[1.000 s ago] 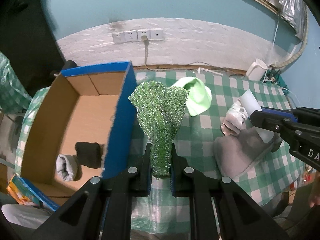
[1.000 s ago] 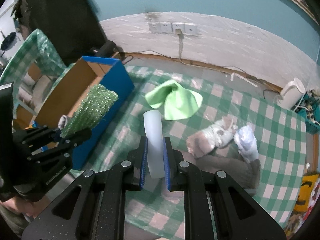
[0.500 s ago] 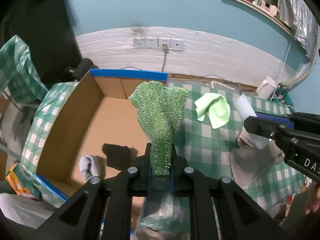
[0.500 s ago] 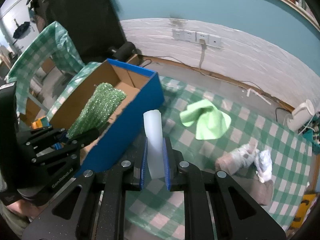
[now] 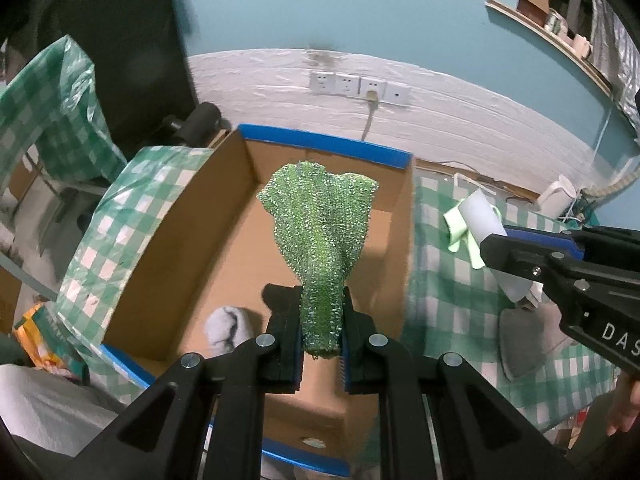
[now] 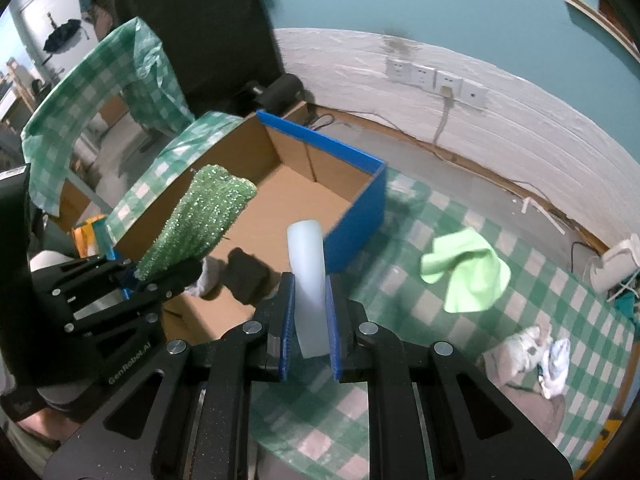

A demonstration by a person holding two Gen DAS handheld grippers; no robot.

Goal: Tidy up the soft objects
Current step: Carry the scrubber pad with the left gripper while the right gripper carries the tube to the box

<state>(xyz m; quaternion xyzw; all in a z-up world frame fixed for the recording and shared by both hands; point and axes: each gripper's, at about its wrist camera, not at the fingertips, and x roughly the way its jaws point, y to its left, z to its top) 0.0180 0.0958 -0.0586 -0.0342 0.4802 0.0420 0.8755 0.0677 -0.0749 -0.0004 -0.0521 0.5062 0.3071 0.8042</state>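
While the left gripper hangs over the open cardboard box, its jaws are pressed onto the narrow lower end of a glittery green scrubbing cloth, which fans out upward above the box's floor. Inside the box, at its near end, lie a grey sock and a dark balled item, both just left of the jaws. To the right, the right gripper pinches a pale white sponge strip that stands upright between its blue pads, at the box's near right corner beside the blue outer wall. On the green checked counter, right of the box, a lime green cloth lies crumpled, well apart from both grippers. Near the right edge rest white socks on a grey cloth.
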